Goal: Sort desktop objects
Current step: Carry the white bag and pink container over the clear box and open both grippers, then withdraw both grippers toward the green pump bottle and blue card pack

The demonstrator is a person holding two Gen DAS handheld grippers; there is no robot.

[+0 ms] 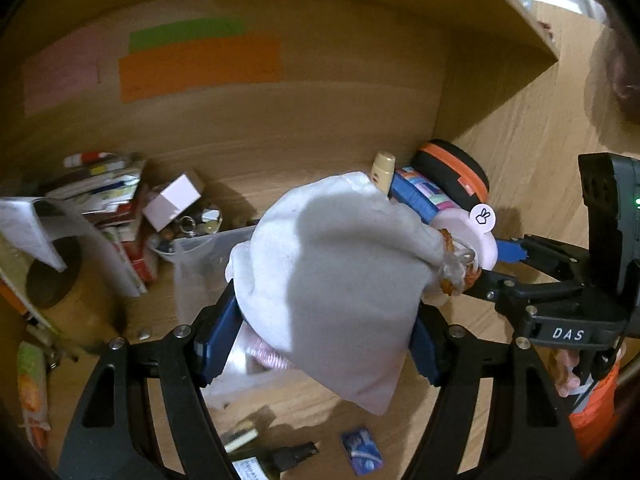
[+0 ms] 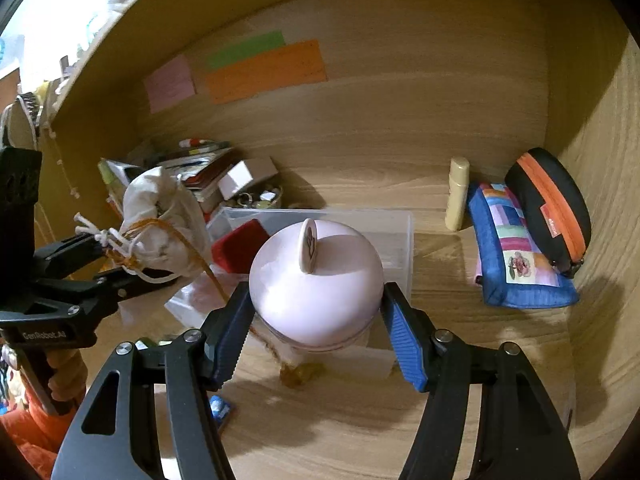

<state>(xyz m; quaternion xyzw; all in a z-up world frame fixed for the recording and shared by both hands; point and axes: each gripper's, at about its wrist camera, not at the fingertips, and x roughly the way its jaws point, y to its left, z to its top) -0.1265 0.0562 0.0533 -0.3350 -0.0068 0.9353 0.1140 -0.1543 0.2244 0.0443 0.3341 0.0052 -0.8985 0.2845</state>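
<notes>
A white cloth drawstring pouch [image 1: 332, 280] fills the middle of the left wrist view, and my left gripper [image 1: 324, 320] is shut on it between its blue pads. In the right wrist view that pouch [image 2: 160, 216] hangs at the left above the desk, an orange cord trailing from its tied neck. My right gripper [image 2: 316, 292] is shut on a pale pink round jar [image 2: 316, 280] with a disc knob on top, held above the wooden desk [image 2: 360, 420]. From the left wrist view the right gripper [image 1: 492, 264] and the jar [image 1: 480, 236] sit just right of the pouch.
A clear plastic box [image 2: 396, 232] with a red case [image 2: 240, 248] stands behind the jar. At the right lie a blue patchwork pouch [image 2: 516, 256], a black and orange case [image 2: 552, 208] and a cream tube [image 2: 458, 196]. Stacked books [image 2: 200, 168] and a small white box [image 2: 240, 178] crowd the back left.
</notes>
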